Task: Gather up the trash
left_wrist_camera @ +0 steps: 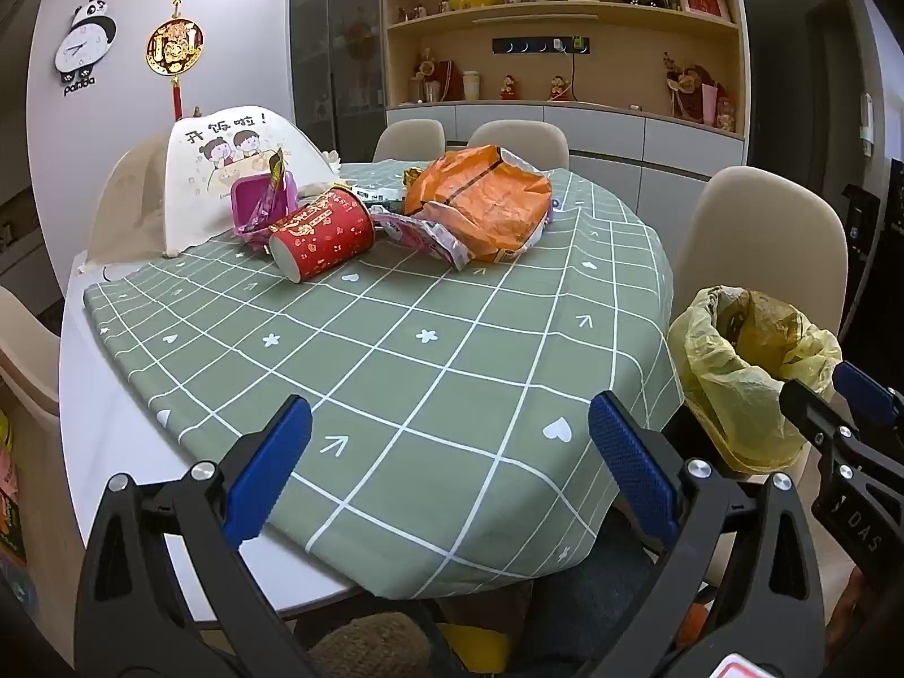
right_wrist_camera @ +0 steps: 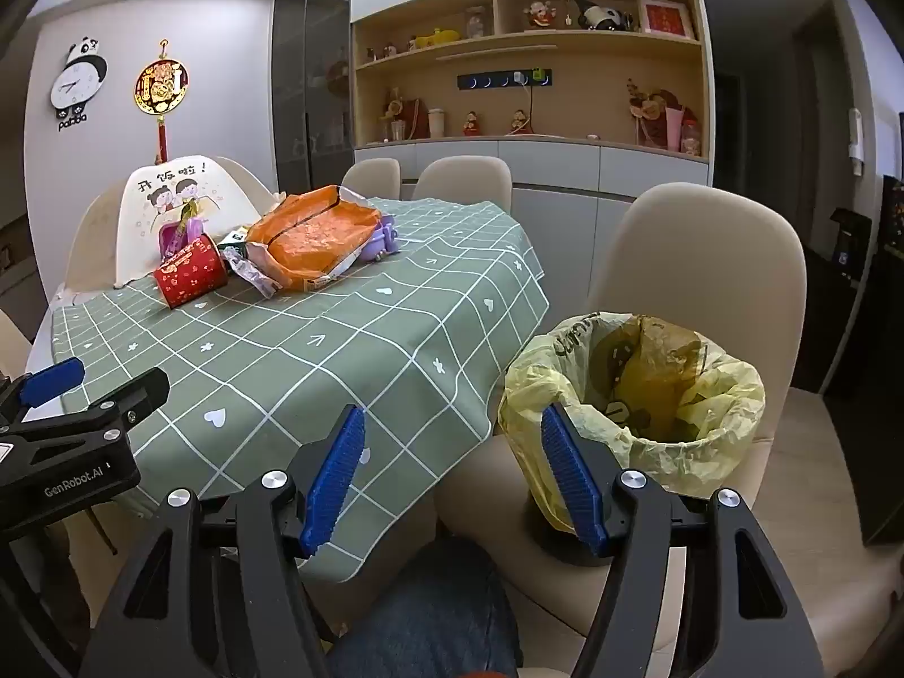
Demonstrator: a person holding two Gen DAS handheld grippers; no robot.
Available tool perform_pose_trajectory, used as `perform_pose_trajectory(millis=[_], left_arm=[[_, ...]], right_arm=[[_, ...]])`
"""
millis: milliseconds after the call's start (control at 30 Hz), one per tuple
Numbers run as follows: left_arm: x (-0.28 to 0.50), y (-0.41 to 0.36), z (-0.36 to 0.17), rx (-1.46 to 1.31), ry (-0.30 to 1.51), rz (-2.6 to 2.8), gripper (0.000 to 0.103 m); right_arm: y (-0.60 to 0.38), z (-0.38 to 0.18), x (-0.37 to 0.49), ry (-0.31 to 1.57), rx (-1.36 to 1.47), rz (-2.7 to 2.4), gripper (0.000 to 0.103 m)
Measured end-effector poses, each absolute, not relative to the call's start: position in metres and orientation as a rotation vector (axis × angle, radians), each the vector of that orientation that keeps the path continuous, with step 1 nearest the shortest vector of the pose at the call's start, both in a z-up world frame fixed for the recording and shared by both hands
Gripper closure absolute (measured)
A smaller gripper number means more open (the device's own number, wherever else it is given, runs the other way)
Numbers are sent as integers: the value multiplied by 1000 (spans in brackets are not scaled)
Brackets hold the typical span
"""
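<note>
Dining room, table (left_wrist_camera: pixel 130 452) with a white top, mostly covered by a green tablecloth (left_wrist_camera: pixel 395 350) printed with a white grid, hearts, stars and arrows; the cloth hangs over the near edge. All positions below are taken from the tablecloth. Trash sits in one cluster on its far part: a red paper cup (left_wrist_camera: pixel 322 240) lying on its side, an orange bag (left_wrist_camera: pixel 480 203) crumpled just beside it, a pale purple wrapper (left_wrist_camera: pixel 429 237) between the two, and a purple container (left_wrist_camera: pixel 263 200) behind the cup. A white folding food cover (left_wrist_camera: pixel 226 169) stands at the far left corner of the cloth. Off the cloth's right edge, a bin lined with a yellow bag (right_wrist_camera: pixel 638 395) rests on a beige chair (right_wrist_camera: pixel 700 260). More beige chairs stand beyond the cloth's far edge. Back wall: panda clock (left_wrist_camera: pixel 85 45), red-gold hanging ornament, wooden shelving with figurines. Left gripper (left_wrist_camera: pixel 446 474) hovers over the near part of the cloth, jaws spread wide, nothing between them. Right gripper (right_wrist_camera: pixel 452 480) hovers off the near right corner, jaws apart and empty, bin just behind its right finger.
</note>
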State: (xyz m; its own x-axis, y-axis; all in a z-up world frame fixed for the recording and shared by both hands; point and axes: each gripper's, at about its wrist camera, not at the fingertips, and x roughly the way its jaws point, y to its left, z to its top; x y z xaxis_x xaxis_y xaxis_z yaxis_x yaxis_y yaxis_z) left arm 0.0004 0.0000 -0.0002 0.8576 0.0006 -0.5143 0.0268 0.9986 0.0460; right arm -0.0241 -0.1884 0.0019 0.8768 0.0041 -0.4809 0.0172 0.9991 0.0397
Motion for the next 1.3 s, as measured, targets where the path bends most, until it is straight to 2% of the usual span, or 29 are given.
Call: perform_pose_trajectory(millis=[1300], left_arm=[[-3, 3, 1, 48, 533, -11, 9]], right_arm=[[-185, -2, -22, 524, 29, -6, 41]])
